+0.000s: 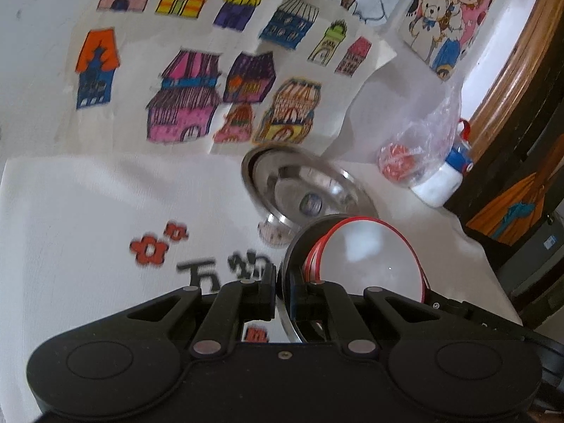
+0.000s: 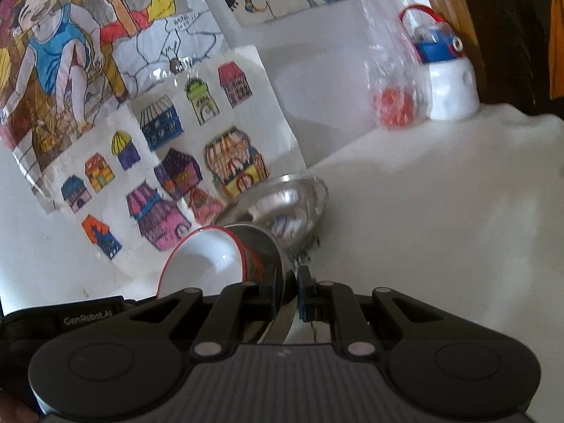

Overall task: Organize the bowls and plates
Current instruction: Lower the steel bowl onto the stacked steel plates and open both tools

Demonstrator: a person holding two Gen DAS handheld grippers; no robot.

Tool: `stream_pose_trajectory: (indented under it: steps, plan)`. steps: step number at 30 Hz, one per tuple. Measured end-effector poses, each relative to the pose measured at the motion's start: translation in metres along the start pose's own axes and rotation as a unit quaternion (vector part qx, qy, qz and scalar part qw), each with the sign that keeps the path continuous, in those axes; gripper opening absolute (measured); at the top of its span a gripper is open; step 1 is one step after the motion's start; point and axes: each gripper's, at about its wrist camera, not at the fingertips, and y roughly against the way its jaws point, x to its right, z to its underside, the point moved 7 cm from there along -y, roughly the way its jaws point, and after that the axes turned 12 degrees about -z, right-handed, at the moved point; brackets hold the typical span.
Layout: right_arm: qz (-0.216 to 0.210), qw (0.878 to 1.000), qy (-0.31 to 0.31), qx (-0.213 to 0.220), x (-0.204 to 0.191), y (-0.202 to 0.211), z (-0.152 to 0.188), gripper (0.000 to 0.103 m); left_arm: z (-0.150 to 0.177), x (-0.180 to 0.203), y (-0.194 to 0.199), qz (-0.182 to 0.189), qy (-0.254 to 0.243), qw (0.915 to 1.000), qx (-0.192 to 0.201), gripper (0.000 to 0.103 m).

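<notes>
Now your left gripper (image 1: 282, 292) and right gripper (image 2: 287, 290) each clamp a bowl (image 1: 370, 257) rim; tilting risks slippage.

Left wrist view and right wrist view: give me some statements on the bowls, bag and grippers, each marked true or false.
1. The left gripper and right gripper are both closed. True.
2. The shiny steel bowl is by the wall of drawings. True.
3. The red-rimmed bowl with a black outside is blue inside. False: white.
4. That bowl stands upright. False: it is tipped on its side.
5. The clear plastic bag holds green things. False: red.
</notes>
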Motion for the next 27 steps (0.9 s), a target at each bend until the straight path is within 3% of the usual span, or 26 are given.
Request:
stream_pose_trajectory:
  steps: [12,27]
  plan:
    - [-0.006,1.0,0.01,-0.001,0.011,-0.05,-0.045,0.013,-0.062,0.021,-0.025,-0.007,0.001,0.9986,0.053,0.005]
    - [-0.001,0.999,0.026,-0.03,0.032,-0.109,-0.058,0.013,-0.083,0.013,-0.095,-0.031,0.02,0.9991,0.021,0.004]
